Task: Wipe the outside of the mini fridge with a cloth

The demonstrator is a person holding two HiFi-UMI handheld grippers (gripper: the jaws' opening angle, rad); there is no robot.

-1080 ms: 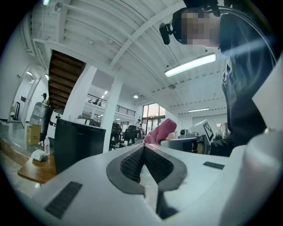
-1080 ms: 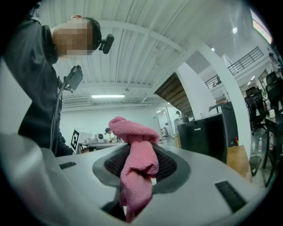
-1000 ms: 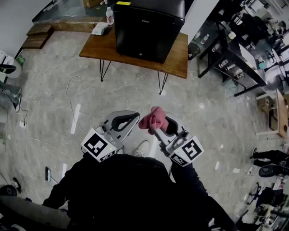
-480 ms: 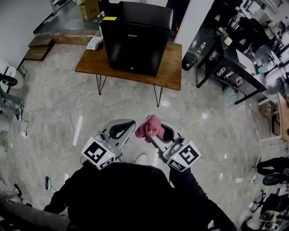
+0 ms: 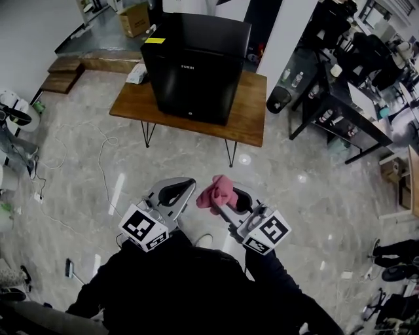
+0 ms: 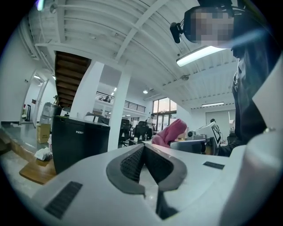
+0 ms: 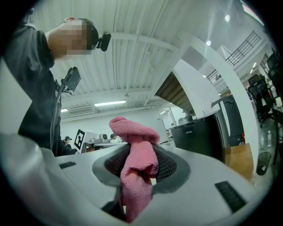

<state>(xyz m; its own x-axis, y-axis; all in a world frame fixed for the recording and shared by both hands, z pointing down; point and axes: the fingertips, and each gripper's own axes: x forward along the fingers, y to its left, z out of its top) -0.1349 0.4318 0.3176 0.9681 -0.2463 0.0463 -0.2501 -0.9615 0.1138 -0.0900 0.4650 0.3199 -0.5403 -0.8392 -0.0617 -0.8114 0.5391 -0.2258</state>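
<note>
The right hand-held gripper (image 5: 229, 196) has its jaws clamped on a bunched pink cloth (image 5: 216, 190), and the left hand-held gripper (image 5: 175, 192) beside it has its jaws pressed together on nothing. The black mini fridge (image 5: 196, 65) stands far ahead on a wooden surface (image 5: 249, 124), well apart from both, with marble floor (image 5: 190, 160) between. A white cable (image 5: 101, 154) trails on the floor at left, a cardboard box (image 5: 134, 18) sits far left, and a black desk (image 5: 334, 108) stands at right.

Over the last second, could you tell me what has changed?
The mini fridge and its table now sit lower and fuller in the head view; the camera moved, not they. Nothing was grasped or released: the right gripper stays shut on the pink cloth, the left gripper shut and empty.
</note>
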